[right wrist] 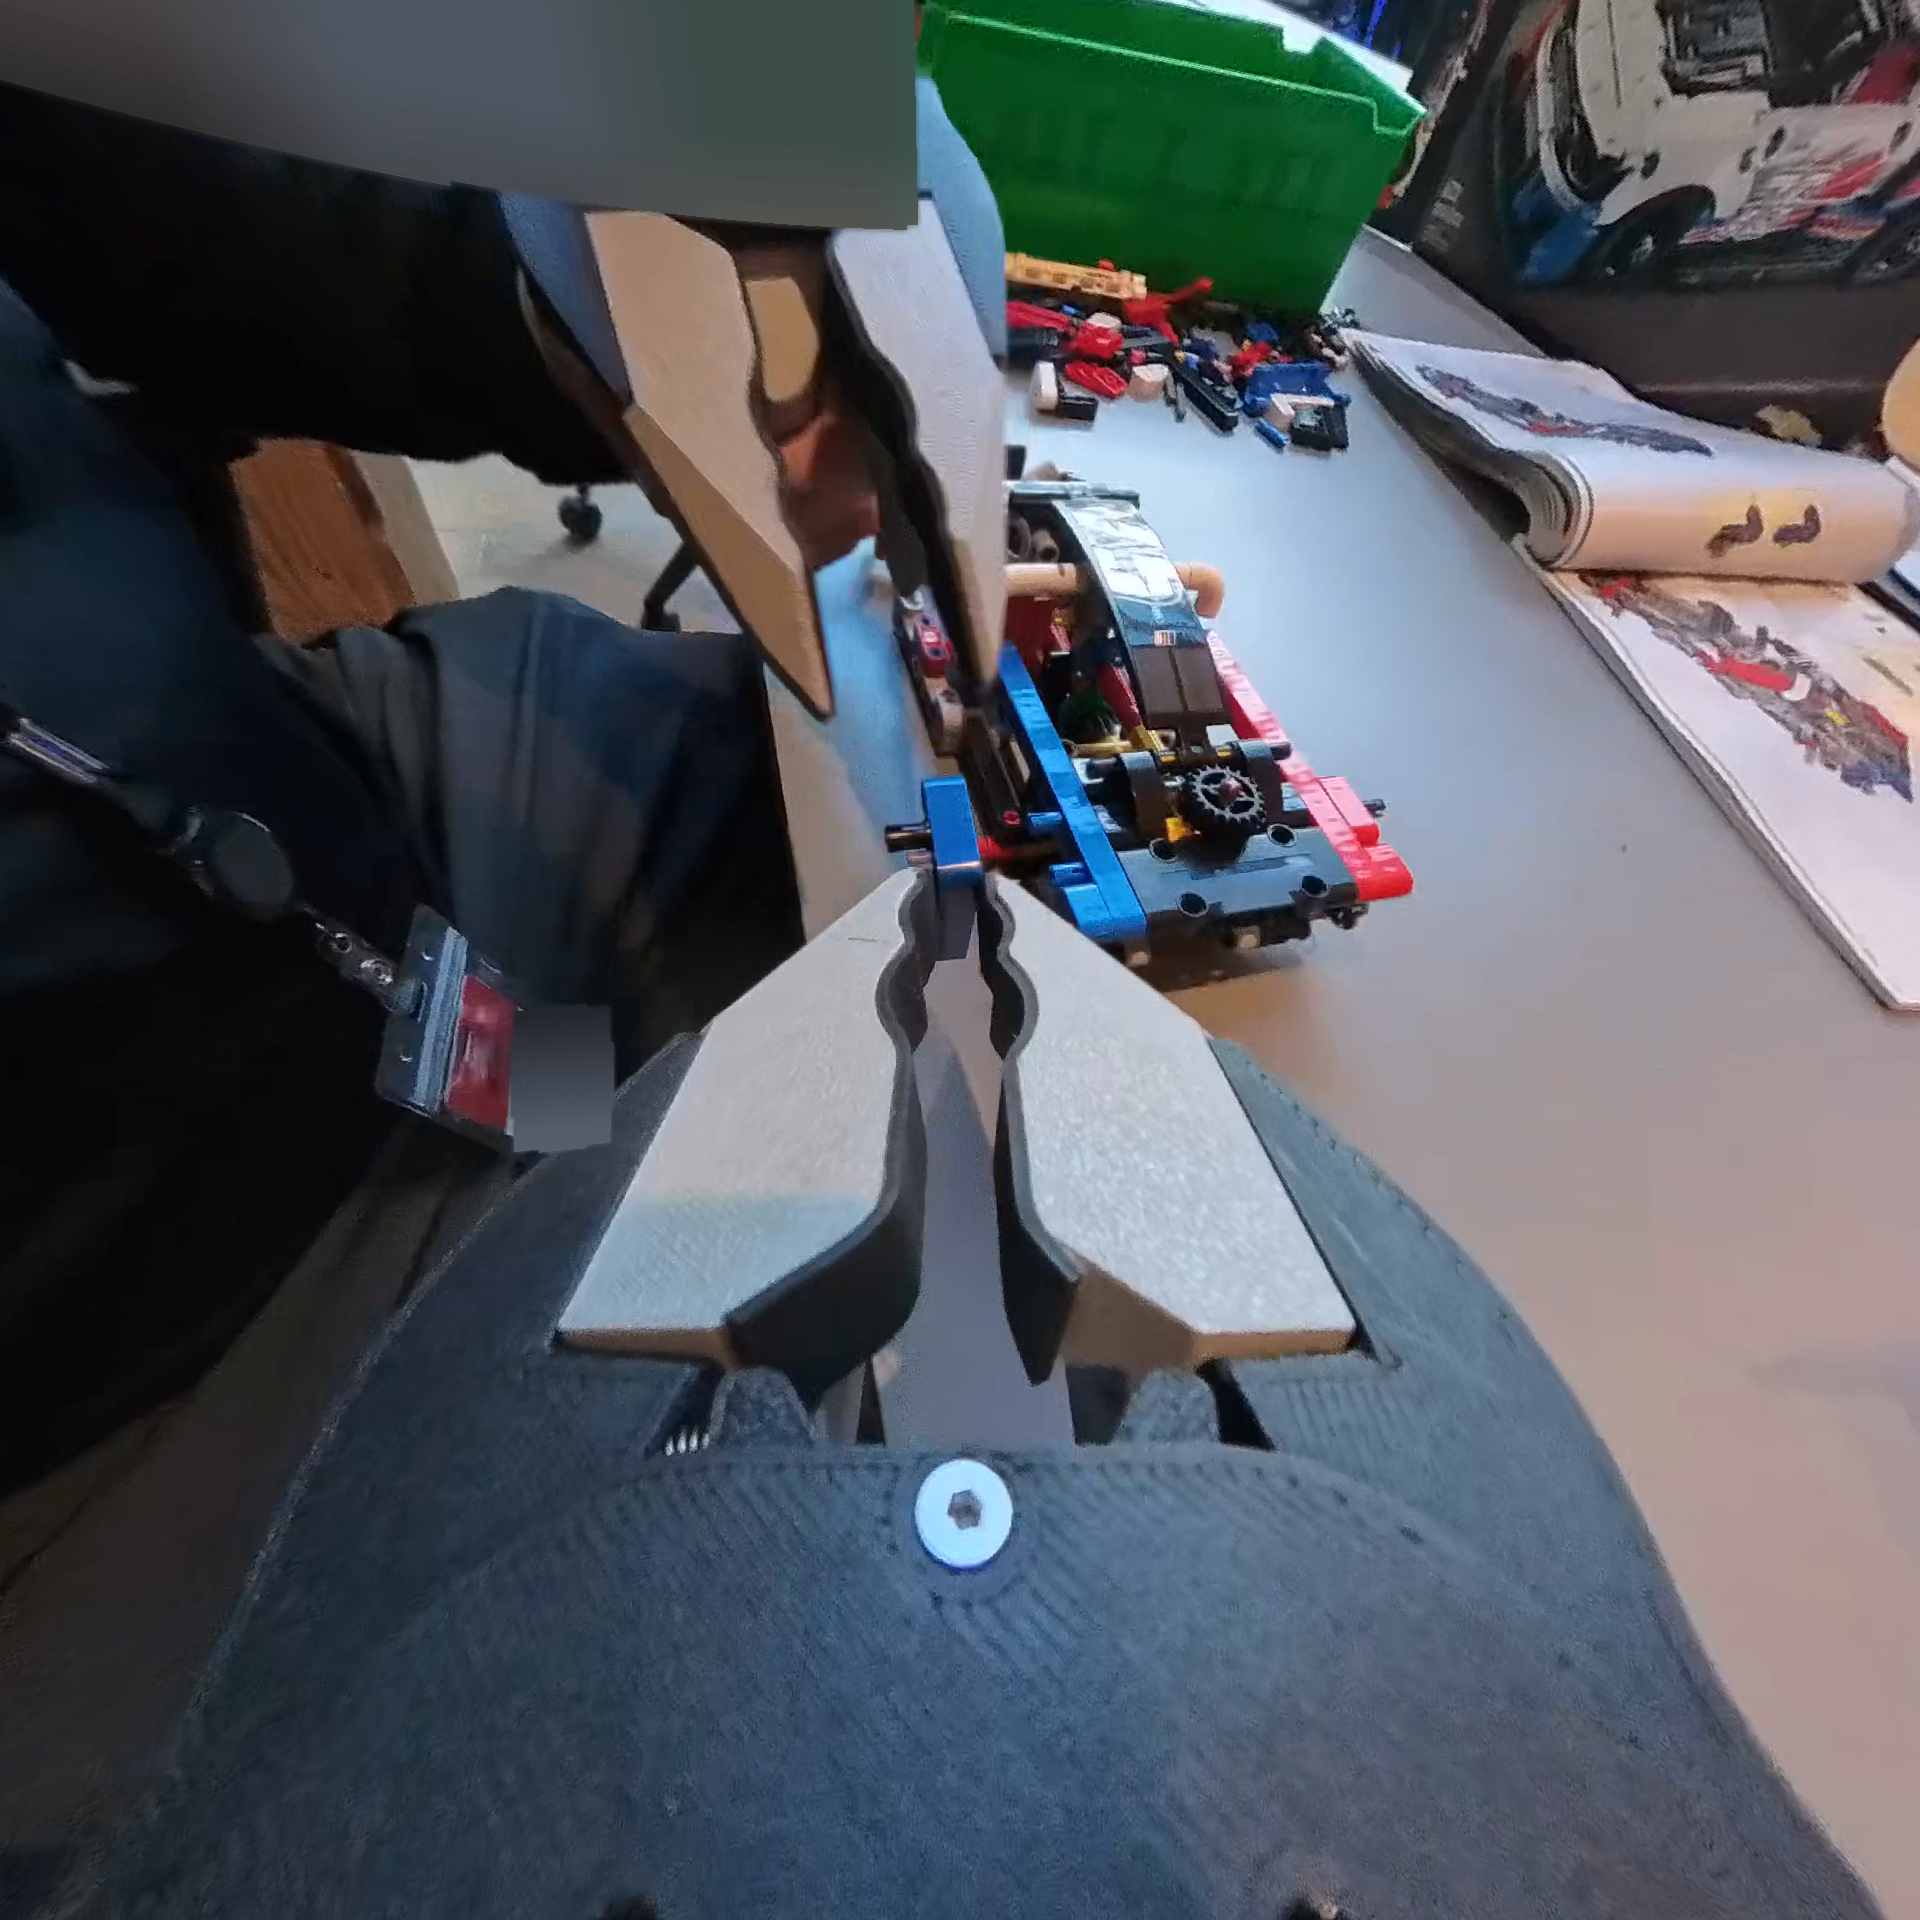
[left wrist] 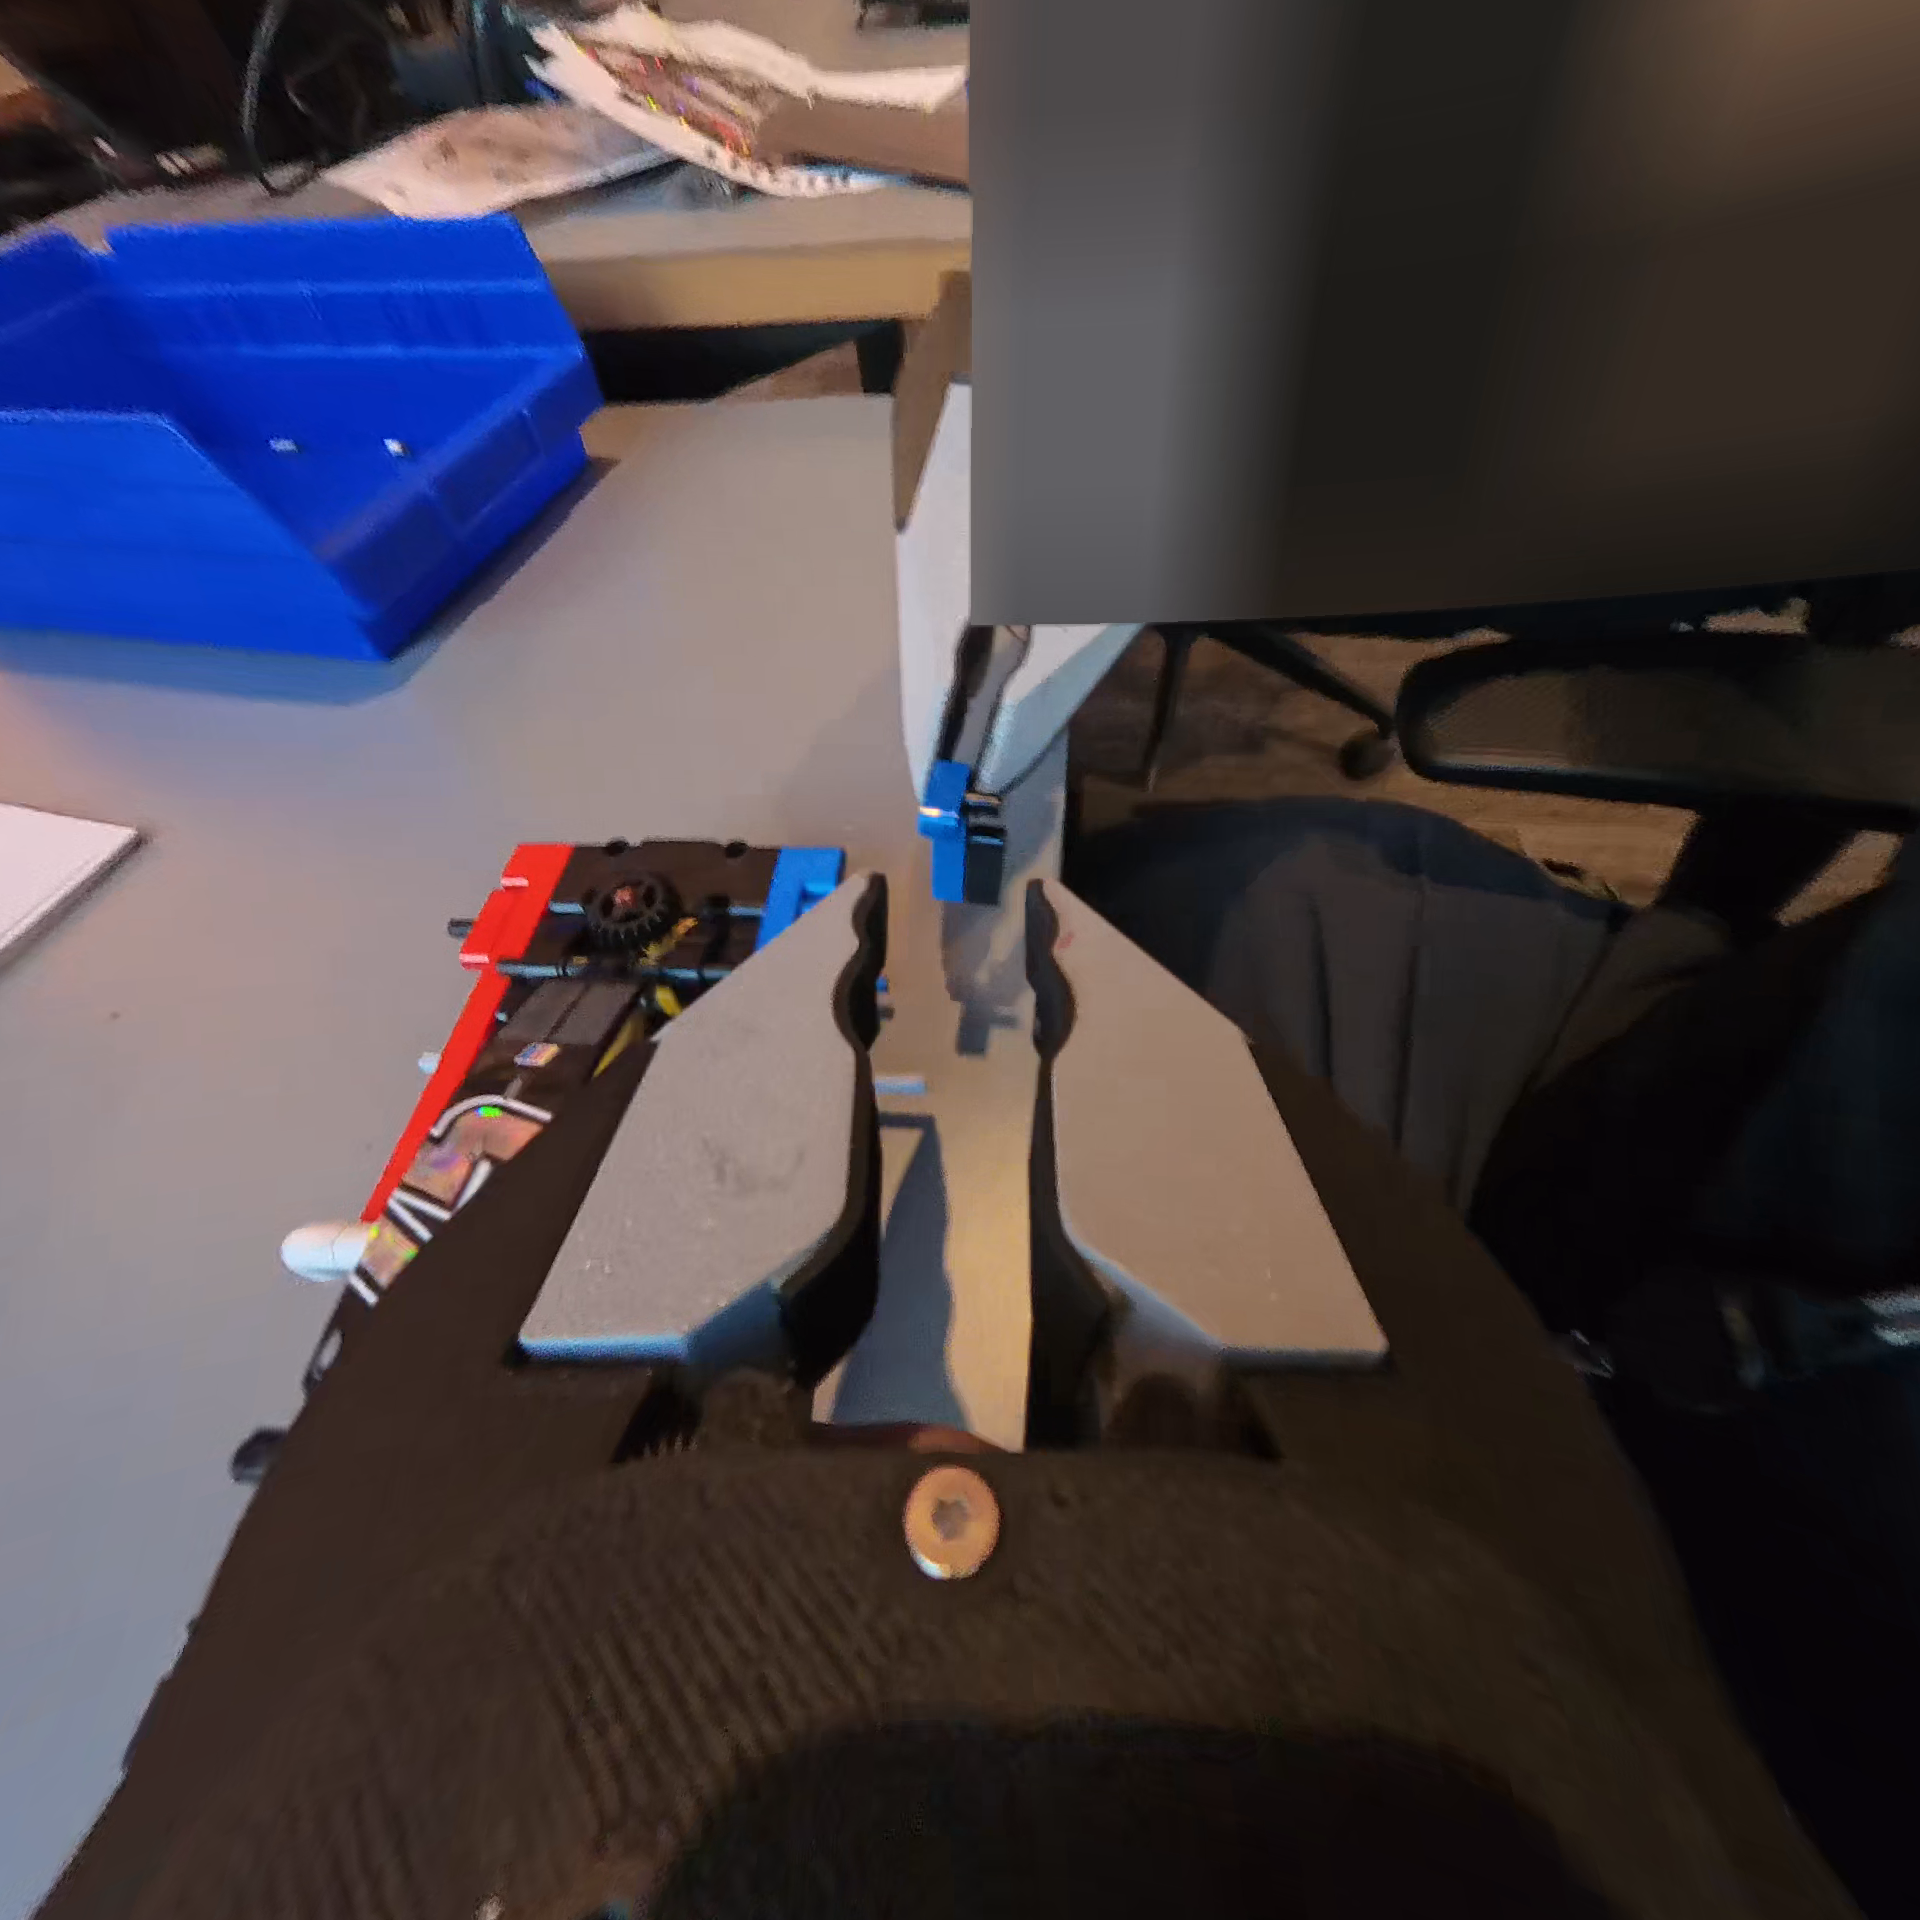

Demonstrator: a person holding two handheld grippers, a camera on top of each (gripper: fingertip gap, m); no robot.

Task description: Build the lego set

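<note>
Right gripper [right wrist: 951,914] pinches a small blue plastic brick [right wrist: 951,842]; left gripper [left wrist: 954,904] gapes empty, the red-and-blue car chassis [left wrist: 623,935] at its ten o'clock.

No writing can be read. Print is seen on the open instruction booklet [right wrist: 1662,488], the set box [right wrist: 1704,135] and a clipped badge [right wrist: 457,1049], all too blurred.

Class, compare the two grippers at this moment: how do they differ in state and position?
The right gripper is shut on the small blue piece; the left gripper is open and holds nothing. The right one's piece is off the blue side of the model; the left one's finger lies over that side. Both have grey fingers on black bodies.
</note>
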